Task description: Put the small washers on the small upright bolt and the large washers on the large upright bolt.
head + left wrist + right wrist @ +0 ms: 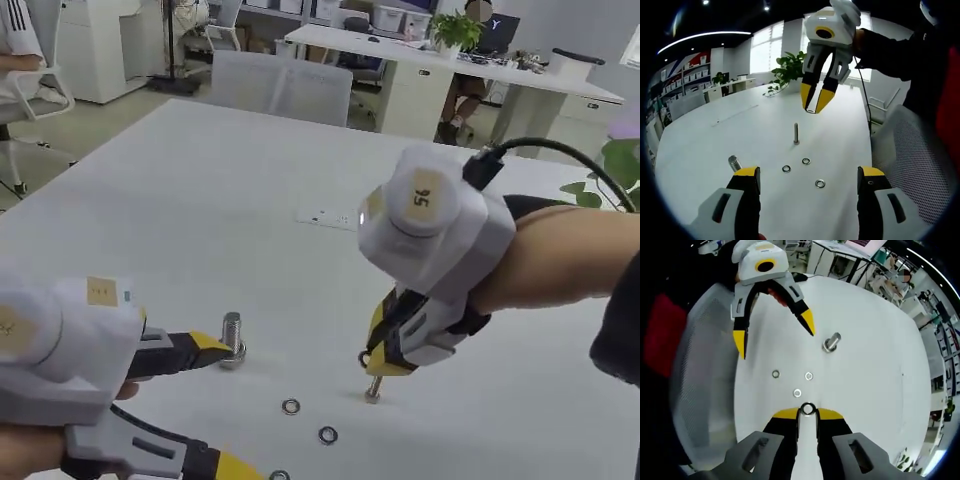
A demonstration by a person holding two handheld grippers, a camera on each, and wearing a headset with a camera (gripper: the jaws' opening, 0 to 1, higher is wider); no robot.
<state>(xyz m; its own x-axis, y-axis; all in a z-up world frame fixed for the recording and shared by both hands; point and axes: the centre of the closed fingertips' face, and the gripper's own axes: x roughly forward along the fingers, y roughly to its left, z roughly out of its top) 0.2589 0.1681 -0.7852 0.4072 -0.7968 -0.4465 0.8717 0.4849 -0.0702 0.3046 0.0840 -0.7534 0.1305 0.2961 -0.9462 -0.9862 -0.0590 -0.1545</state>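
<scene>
Washers (pixel 291 406) on white table (pixel 200 200) in open-plan office

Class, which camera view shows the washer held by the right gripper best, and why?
The right gripper view: the washer faces the camera, whole, between the right gripper's jaws. The left gripper view shows it small, nearly edge-on; the head view, a partly hidden sliver.
</scene>
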